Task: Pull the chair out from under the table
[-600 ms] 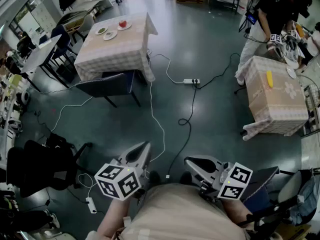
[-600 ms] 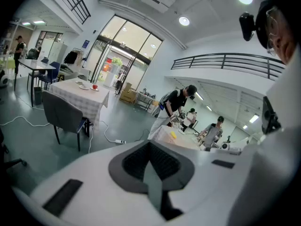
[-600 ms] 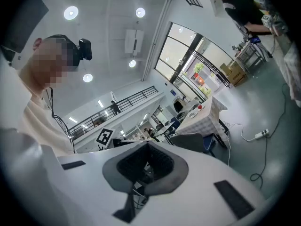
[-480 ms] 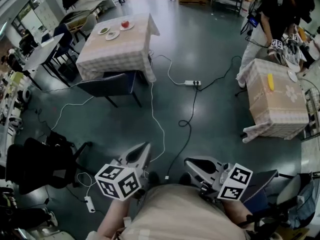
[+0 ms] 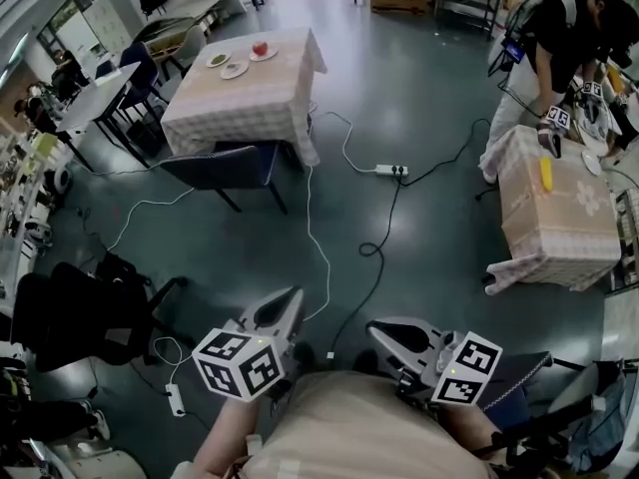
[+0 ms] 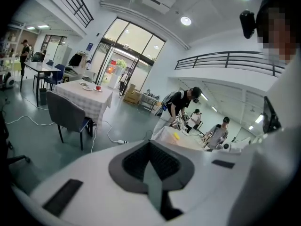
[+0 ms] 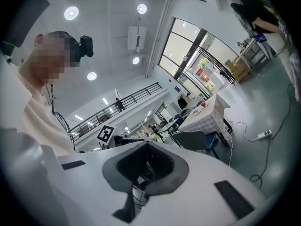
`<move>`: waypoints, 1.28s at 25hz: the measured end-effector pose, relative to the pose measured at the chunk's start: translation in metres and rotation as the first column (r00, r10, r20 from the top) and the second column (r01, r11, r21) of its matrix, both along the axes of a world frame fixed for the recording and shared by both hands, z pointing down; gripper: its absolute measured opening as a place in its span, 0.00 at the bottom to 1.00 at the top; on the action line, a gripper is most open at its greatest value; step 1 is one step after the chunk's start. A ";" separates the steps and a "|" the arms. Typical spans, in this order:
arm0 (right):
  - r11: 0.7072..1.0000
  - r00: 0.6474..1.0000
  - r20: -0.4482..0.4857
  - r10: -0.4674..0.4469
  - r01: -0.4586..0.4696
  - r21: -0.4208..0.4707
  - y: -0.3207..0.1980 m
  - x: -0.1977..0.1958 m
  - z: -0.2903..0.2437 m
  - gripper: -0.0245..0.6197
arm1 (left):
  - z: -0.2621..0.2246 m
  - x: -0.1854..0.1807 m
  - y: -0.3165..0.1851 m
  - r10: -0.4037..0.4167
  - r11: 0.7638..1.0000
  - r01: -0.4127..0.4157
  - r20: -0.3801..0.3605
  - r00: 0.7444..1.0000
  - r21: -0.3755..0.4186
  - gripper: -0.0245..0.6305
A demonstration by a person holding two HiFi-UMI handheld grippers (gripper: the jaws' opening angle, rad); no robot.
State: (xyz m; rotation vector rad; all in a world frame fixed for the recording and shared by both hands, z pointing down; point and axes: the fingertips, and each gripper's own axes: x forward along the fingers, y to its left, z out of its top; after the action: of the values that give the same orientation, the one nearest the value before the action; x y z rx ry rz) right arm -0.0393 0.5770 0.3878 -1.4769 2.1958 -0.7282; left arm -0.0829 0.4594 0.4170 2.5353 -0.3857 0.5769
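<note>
Looking down, head view: chair (image 5: 225, 168) pushed in at the near side of the checked table (image 5: 245, 108); left gripper (image 5: 290, 297) and right gripper (image 5: 377, 329) hang well apart from the table.
Left gripper view: jaws together, nothing between them; chair (image 6: 66, 114) just before the table (image 6: 89, 100).
Right gripper view: jaws together, empty; chair (image 7: 193, 140) beside the table (image 7: 207, 114).

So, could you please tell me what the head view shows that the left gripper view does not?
Only the head view: the right tongs and the black-and-white marker cubes on both tongs. Only the left gripper view: the tall glass entrance doors, the round ceiling lights and the black balcony railing. Both: the shut left tongs, the checked-cloth table, the dark blue chair standing at it, the white power strip, and the person in black bending over another table.
</note>
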 end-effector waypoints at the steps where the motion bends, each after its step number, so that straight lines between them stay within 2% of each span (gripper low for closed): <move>1: 1.000 1.000 0.003 -0.006 0.006 0.000 0.002 0.001 0.001 0.05 | 0.000 0.001 0.002 -0.006 1.000 0.006 0.004 1.000 0.003 0.05; 6: 1.000 0.999 -0.026 -0.031 0.030 -0.008 0.002 0.000 0.005 0.05 | 0.002 -0.005 0.003 -0.021 0.998 0.019 0.039 0.999 0.058 0.04; 9: 0.999 0.996 -0.085 -0.028 0.026 -0.024 -0.002 0.003 0.011 0.05 | 0.004 -0.001 0.001 0.001 0.992 -0.009 0.066 0.998 0.127 0.04; 12: 0.999 0.992 -0.125 -0.022 0.015 -0.052 -0.011 0.001 0.021 0.05 | 0.005 -0.001 -0.006 0.021 0.988 -0.030 0.057 0.998 0.152 0.04; 14: 0.997 0.994 -0.111 -0.024 0.016 -0.071 -0.033 -0.009 0.023 0.05 | 0.004 -0.011 -0.022 0.014 0.990 -0.018 0.035 0.999 0.140 0.05; 16: 0.996 0.998 -0.049 -0.033 0.029 -0.090 -0.057 -0.013 0.020 0.05 | 0.003 -0.018 -0.041 -0.001 0.993 0.000 0.015 1.000 0.116 0.05; 19: 0.993 0.999 0.015 -0.038 0.039 -0.114 -0.083 -0.004 0.019 0.05 | 0.011 -0.012 -0.062 -0.018 0.997 0.018 -0.001 1.000 0.076 0.05; 24: 0.986 1.000 -0.002 0.016 -0.016 -0.165 -0.127 -0.001 0.018 0.05 | 0.017 -0.006 -0.110 0.025 0.999 -0.025 -0.026 0.999 0.022 0.04; 32: 0.983 0.999 -0.034 0.034 -0.039 -0.182 -0.190 -0.006 0.015 0.05 | 0.017 -0.006 -0.177 0.080 0.996 -0.078 -0.057 0.995 0.033 0.04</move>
State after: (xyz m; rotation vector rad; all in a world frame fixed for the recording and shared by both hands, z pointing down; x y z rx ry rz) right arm -0.0453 0.3870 0.4024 -1.6219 2.1664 -0.9219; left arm -0.0890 0.2828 0.4337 2.6004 -0.2761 0.5283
